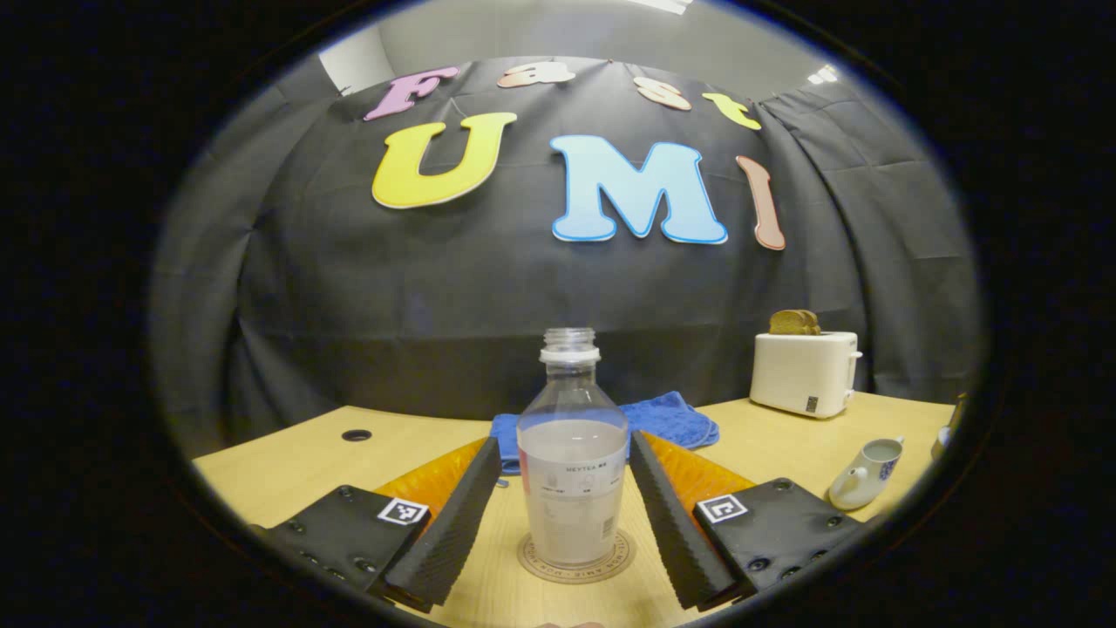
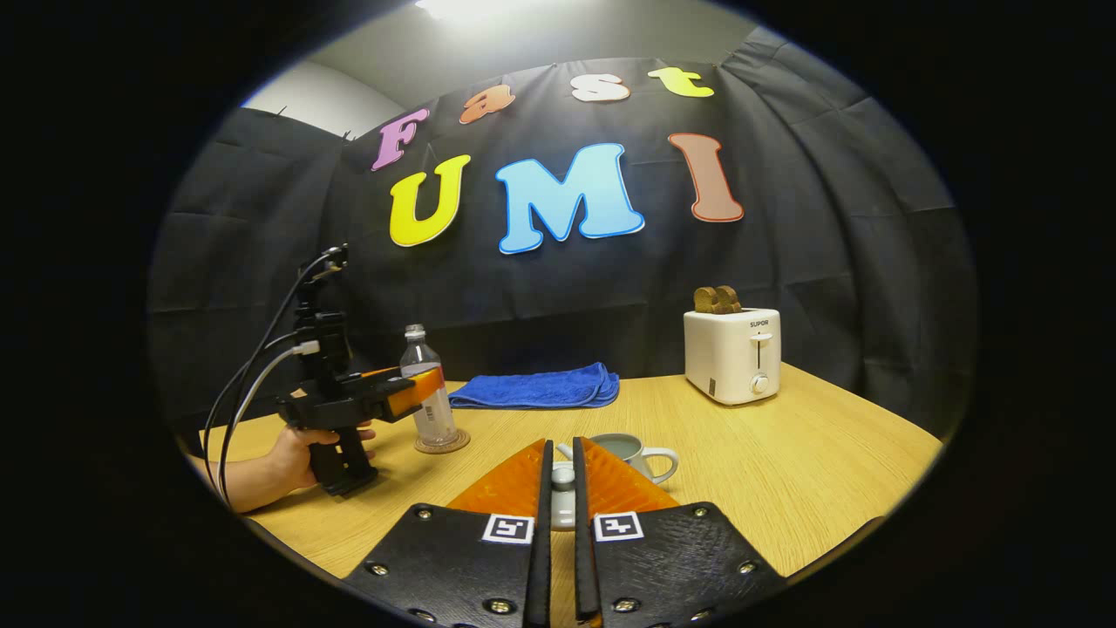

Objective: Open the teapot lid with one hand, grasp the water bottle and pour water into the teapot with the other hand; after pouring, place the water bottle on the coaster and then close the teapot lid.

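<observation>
Left gripper (image 1: 565,488) spread around the water bottle (image 1: 572,471) on its coaster (image 1: 575,558); right gripper (image 2: 562,488) pinches the teapot lid (image 2: 563,478). Lid looks small, slick, fragile; hold the knob.

Bottle (image 1: 572,453) on coaster (image 1: 575,558), towel (image 1: 671,420) behind it, toaster (image 1: 804,372) and teapot (image 1: 863,474) to its right.

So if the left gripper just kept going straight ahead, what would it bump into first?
Most likely the water bottle. It stands upright on the coaster right between the open fingers of the left gripper, and the blue towel lies behind it.
</observation>
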Tool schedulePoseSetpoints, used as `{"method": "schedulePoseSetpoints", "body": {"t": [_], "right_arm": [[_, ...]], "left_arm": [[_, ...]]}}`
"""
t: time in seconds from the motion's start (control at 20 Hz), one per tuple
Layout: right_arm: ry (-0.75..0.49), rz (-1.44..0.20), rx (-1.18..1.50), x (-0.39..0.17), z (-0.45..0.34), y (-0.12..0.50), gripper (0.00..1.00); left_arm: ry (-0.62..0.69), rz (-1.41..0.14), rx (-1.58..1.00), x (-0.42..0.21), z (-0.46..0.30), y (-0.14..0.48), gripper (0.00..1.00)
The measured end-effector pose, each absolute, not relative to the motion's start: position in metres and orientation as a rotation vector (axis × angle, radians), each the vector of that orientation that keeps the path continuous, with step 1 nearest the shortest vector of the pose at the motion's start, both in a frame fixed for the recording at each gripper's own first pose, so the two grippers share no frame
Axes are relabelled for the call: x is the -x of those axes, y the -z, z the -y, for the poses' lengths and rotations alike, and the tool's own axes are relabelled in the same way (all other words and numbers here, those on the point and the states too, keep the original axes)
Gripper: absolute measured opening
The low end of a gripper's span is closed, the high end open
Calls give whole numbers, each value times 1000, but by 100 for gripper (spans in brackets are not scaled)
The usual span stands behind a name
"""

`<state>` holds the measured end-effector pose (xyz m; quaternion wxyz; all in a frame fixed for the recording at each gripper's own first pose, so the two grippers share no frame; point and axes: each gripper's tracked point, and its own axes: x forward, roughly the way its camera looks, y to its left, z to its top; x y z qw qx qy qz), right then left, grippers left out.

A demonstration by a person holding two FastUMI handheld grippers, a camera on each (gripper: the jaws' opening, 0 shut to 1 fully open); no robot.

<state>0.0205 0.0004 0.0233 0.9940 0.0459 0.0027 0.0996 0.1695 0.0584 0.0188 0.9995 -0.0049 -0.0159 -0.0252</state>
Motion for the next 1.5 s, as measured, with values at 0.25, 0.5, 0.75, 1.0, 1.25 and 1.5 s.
{"method": "schedulePoseSetpoints", "body": {"t": [0.25, 0.5, 0.75, 1.0, 1.25, 1.5], "right_arm": [[-154, 43, -18, -66, 2, -44, 11], [-107, -8, -54, -105, 10, -23, 11], [-92, -57, -65, -118, 12, -6, 11], [-88, -93, -81, -126, 12, 9, 11], [-76, -101, -46, -125, 10, 10, 11], [-82, -82, -70, -122, 12, 6, 14]], "left_arm": [[6, 165, 62, -106, -78, -67, 100], [16, 110, 93, -64, -76, -53, 100], [50, 87, 109, -35, -56, -41, 99], [59, 73, 127, -23, -47, -33, 99], [30, 59, 152, -19, -58, -28, 98], [12, 65, 136, -13, -65, -30, 98]]}}
